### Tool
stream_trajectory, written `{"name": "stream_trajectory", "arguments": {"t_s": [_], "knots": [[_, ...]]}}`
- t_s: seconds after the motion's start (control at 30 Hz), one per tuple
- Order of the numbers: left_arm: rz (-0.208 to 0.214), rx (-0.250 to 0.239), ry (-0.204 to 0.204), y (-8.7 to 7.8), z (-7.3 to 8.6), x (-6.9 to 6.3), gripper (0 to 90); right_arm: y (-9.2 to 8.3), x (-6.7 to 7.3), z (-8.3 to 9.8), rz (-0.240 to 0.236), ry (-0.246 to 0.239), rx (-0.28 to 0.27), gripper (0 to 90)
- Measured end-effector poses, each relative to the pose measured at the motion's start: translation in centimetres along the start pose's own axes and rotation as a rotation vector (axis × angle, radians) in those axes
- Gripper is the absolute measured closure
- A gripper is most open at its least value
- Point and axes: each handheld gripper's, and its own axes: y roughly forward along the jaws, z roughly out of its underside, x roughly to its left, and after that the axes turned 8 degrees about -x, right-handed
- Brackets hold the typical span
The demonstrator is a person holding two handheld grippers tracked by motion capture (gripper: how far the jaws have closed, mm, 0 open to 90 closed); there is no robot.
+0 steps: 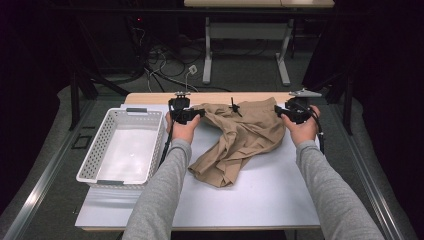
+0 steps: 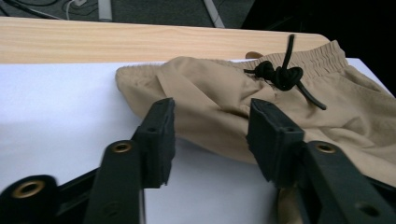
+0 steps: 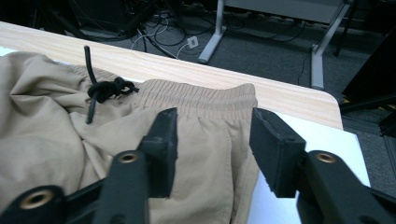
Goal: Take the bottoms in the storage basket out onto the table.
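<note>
Two open hand-held grippers, left and right, straddle crumpled tan elastic-waisted cloth shorts, gripping nothing. High view adds a white perforated plastic basket (empty) on the worktop.

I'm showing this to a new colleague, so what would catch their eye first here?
The crumpled tan shorts with a knotted black drawstring, lying mid-table on the white board. A left claw and right claw sit open at the waistband's ends. A white basket stands at the left.

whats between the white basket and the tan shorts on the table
The left gripper and the hand holding it, over white board, sit between the white basket and the tan shorts in the high view.
</note>
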Motion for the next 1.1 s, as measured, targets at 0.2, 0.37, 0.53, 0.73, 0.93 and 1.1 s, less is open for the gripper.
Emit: {"name": "stream_trajectory", "arguments": {"t_s": [0.2,0.37,0.53,0.73,0.93,1.1], "knots": [[-0.009,0.004,0.005,-0.6,0.6,0.2,47.4,-0.3,0.5,0.4,-0.03,0.003,0.017,42.8],[0.009,-0.001,-0.005,-1.2,1.1,0.3,45.8,-0.5,1.1,0.6,-0.051,0.007,0.022,37.9],[0.024,0.002,-0.002,-1.9,1.4,0.1,42.9,-0.7,1.9,1.0,-0.07,0.003,0.025,33.1],[0.041,-0.005,-0.001,-3.0,1.8,-0.1,41.7,-1.3,3.1,1.2,-0.09,-0.032,0.038,27.7],[0.063,-0.01,-0.019,-4.1,2.2,-0.1,40.8,-1.9,4.0,1.8,-0.138,-0.032,0.046,24.6],[0.079,-0.021,-0.011,-5.1,2.3,-0.4,39.1,-2.4,4.4,2.3,-0.165,-0.015,0.063,20.8]]}}
